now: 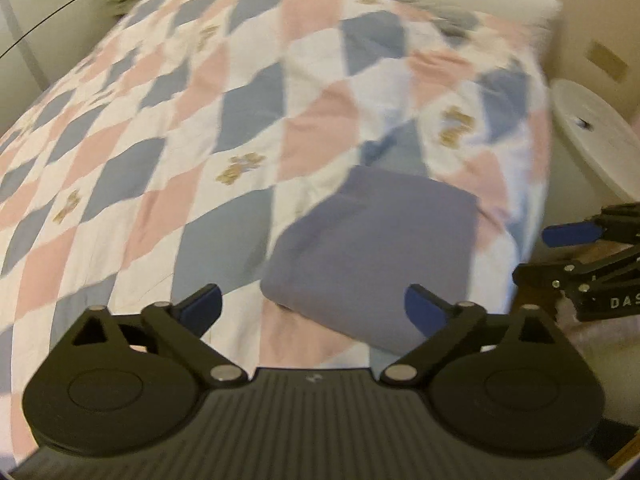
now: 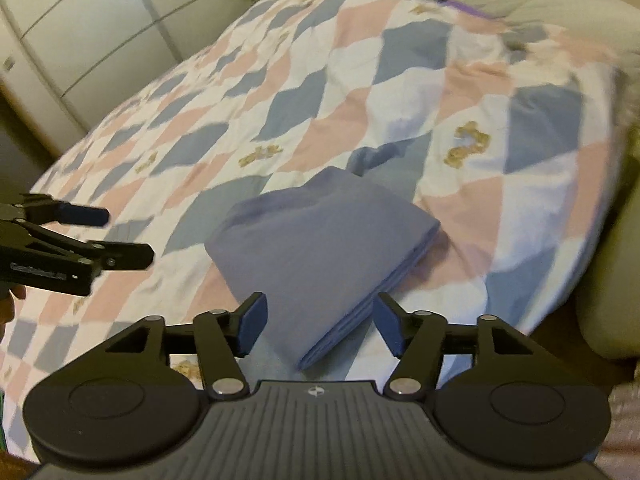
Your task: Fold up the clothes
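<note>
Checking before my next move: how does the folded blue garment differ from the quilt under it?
The garment is one plain blue-grey colour; the quilt is a pink, blue and white diamond pattern. The garment is a small, stacked rectangle with layered edges; the quilt lies spread across the bed. Neither is held by either open gripper.

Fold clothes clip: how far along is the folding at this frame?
Done: the blue garment lies as a compact layered rectangle on the checkered quilt. In hand: nothing; the left claw and right claw are both open and empty over the garment's near edge. Left: no unfolded clothes are visible, so possibly nothing.
</note>
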A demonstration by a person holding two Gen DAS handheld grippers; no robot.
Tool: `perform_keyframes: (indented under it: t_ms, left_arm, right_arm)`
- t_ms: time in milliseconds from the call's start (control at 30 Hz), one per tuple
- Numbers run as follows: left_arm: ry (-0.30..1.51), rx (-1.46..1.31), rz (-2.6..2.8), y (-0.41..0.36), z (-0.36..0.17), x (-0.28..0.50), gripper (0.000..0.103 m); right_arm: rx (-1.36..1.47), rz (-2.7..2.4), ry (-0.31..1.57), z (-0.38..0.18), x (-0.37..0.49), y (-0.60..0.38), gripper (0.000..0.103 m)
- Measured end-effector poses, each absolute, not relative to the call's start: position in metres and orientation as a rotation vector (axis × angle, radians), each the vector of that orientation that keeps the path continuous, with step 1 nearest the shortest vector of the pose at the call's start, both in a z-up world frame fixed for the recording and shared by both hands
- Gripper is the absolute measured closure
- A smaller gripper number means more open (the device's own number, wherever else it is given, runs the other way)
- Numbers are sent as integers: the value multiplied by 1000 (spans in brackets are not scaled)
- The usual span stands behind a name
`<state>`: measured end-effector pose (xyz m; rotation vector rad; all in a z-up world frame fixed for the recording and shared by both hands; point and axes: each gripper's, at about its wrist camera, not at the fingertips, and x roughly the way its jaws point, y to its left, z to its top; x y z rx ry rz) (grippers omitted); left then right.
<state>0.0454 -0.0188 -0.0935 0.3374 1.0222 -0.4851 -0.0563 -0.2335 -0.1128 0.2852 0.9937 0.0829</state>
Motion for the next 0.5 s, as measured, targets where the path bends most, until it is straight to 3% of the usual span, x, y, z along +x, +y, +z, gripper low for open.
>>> perform_keyframes:
  t_ms: [167, 500]
  left_arm:
    - [1138, 181, -230, -36, -126, 56, 5]
    - [1279, -398, 27, -33, -195, 37, 1]
  right_arm:
    - [165, 277, 1074, -129, 2, -268, 28]
    - [61, 602, 1224, -172, 101, -333, 23]
